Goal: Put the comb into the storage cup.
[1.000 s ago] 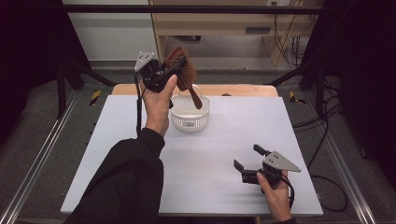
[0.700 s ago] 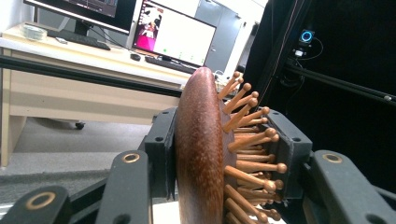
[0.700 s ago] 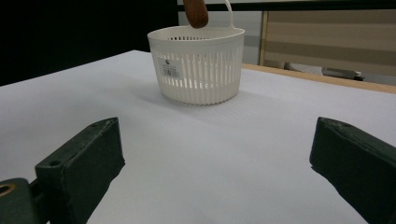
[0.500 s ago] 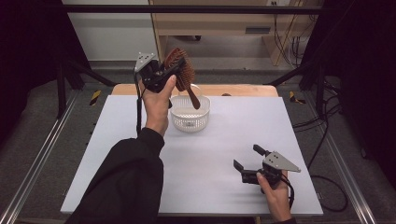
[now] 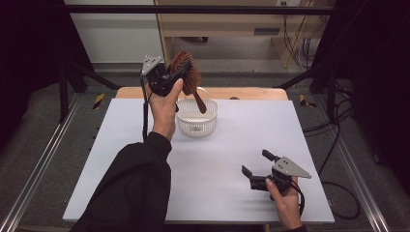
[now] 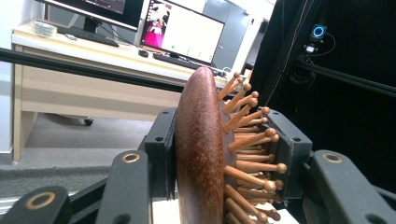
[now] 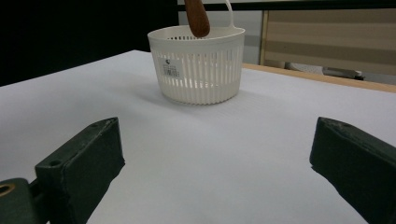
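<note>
**Hairbrush held aloft over the basket**

The left tongs [image 5: 180, 73] are clamped on the head of a wooden hairbrush [image 5: 186, 72], raised well above the tabletop [image 5: 121, 145] at about 11 o'clock in the high view. In the left gripper view the two black jaws press the brush [image 6: 201, 154] from either side, one on its smooth brown back, the other against the wooden bristle pins. The brush handle slants down toward 5 o'clock, its tip hanging over the open mouth of the white slotted basket [image 5: 196, 123], which stands on the tabletop near 12 o'clock. The right tongs [image 5: 256, 166] rest low at about 5 o'clock, jaws wide apart with nothing between them, pointed toward the basket [image 7: 198, 65].
</note>
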`<state>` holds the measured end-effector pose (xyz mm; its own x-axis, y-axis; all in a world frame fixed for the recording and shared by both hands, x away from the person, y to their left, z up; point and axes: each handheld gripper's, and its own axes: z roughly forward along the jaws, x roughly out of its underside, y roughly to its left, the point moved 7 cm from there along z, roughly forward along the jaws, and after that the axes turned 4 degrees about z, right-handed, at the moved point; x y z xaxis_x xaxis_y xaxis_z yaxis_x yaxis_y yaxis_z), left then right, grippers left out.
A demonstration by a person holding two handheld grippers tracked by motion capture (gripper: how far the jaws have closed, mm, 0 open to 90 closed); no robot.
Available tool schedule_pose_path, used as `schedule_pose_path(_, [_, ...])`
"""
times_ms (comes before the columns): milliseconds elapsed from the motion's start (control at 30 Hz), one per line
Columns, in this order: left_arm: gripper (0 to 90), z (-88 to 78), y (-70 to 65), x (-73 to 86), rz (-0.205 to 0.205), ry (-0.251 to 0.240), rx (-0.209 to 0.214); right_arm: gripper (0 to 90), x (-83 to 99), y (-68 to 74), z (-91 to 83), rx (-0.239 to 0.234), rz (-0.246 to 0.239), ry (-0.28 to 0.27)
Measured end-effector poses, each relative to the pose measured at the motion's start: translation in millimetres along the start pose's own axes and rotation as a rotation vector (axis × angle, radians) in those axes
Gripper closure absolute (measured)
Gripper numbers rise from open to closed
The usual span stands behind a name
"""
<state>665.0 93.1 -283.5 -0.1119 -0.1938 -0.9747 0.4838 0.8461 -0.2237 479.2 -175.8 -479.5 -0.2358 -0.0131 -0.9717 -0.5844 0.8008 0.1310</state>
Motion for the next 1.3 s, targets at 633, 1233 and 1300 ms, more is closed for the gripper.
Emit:
schedule_pose_path(633, [51.0,8.3,5.5,26.1,0.004,0.037,-0.030,3.1,-0.3,1.0,1.1,-0.003,0.002,-0.005])
schedule_pose_path(1233, [50.9,15.4,3.8,41.4,-0.009,0.047,-0.032,3.0,1.1,3.4,3.9,-0.008,-0.005,0.003])
schedule_pose_path(1300, [50.9,16.3,3.9,42.3,-0.007,0.048,-0.034,3.1,1.1,3.7,3.8,-0.009,-0.005,0.003])
